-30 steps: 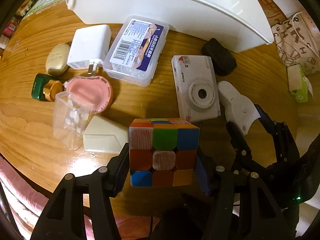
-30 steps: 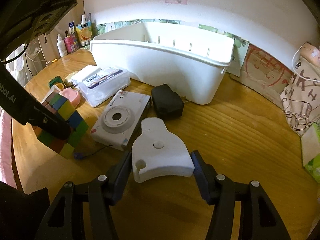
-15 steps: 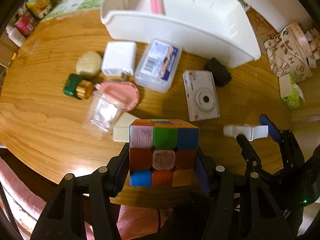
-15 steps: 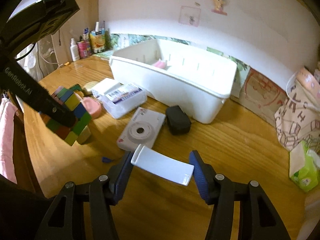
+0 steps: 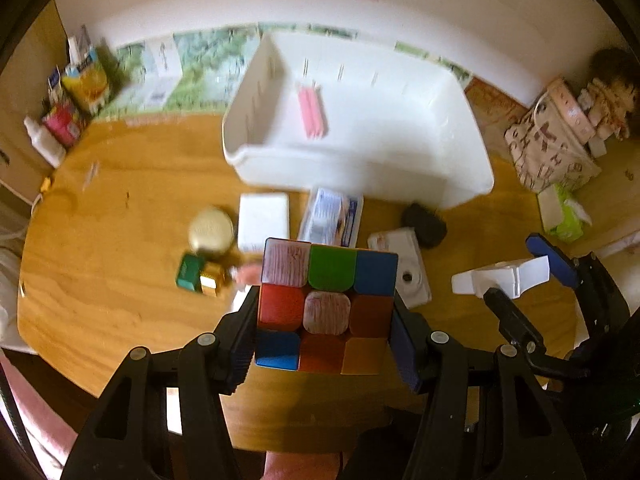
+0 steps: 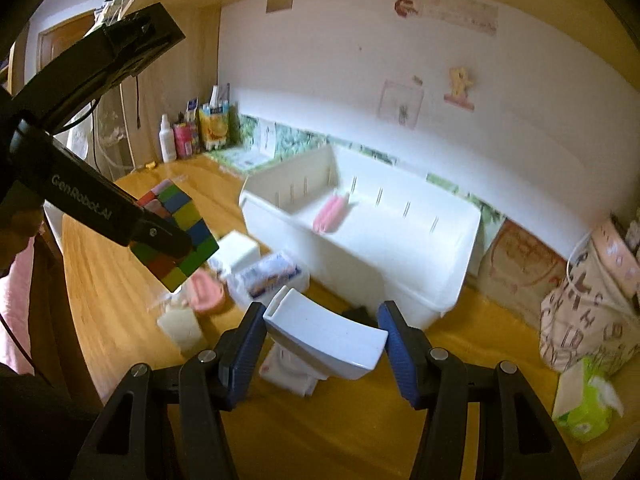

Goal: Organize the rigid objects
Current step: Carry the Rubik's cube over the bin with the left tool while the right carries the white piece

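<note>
1. Puzzle cube, a stiff multicoloured plastic block with stickered squares [image 5: 326, 304], fills the lower middle of the left wrist view. The left gripper [image 5: 325, 334] is clamped on its two opposite flat sides, and the cube hangs in the air above the round wooden table [image 5: 112, 280]. I judge it light and rigid; flat faces suit the pads, though smooth plastic could slip if the hold slackens.

2. Same view: beyond the cube sits the long white plastic bin [image 5: 360, 176], with a pink ridged bar [image 5: 312, 112] lying inside. The left gripper points steeply down towards the table. At the right edge, the right gripper [image 5: 528, 276] carries a white moulded plastic piece [image 5: 500, 278].

3. Right wrist view: the white moulded plastic piece [image 6: 326, 340] sits between the blue pads, and the right gripper [image 6: 324, 344] grips it by its two ends. It looks hard, hollow and light, and its curved top gives the pads less flat surface than the cube does, so an end-to-end hold seems safest.

4. Same view: the right gripper tilts moderately downward, facing the white bin [image 6: 360, 248]. The left gripper [image 6: 160, 236] is raised at the left, holding the cube [image 6: 180, 236] clear of the table.
</note>
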Demonstrator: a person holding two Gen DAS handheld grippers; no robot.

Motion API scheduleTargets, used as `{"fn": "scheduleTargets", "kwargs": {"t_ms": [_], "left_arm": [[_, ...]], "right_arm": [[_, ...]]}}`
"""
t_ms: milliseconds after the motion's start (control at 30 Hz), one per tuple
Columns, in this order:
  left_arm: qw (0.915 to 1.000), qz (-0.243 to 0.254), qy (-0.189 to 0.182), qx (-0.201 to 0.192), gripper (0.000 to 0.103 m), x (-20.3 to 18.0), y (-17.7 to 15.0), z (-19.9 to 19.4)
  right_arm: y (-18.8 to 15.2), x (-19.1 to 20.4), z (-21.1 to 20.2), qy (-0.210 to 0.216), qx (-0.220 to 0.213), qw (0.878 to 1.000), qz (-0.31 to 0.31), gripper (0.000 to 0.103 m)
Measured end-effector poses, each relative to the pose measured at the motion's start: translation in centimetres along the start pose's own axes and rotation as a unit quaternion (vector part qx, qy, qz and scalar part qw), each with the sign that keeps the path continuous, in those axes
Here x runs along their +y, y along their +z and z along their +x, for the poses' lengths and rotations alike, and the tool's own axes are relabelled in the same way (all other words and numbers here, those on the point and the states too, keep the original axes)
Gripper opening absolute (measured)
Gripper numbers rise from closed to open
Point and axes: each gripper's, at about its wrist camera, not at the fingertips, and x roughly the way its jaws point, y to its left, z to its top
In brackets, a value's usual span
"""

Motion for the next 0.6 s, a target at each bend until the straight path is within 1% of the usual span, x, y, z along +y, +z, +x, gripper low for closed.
{"fn": "scheduleTargets", "kwargs": {"t_ms": [233, 367, 467, 600], "left_arm": [[0.9992, 0.011, -0.011, -0.037, 0.061, 1.4, 2.9, 0.4], [0.9976, 0.022, -0.012, -0.065, 0.061, 2.0, 4.1, 0.6], [0.9953, 0.031, -0.024, -0.089, 0.061, 2.4, 5.0, 0.9], [0.9905, 0.047, -0.037, -0.124, 0.061, 2.6, 6.2, 1.5]], "right_arm": [[3.0, -0.5, 0.9, -0.005, -0.03, 0.999, 0.009, 0.058], [4.3, -1.1, 1.9, -0.019, -0.046, 0.999, 0.022, 0.058], [4.9, -1.8, 2.7, -0.034, -0.05, 0.997, 0.041, 0.058], [5.5, -2.7, 3.4, -0.049, -0.066, 0.995, 0.061, 0.058]]}}
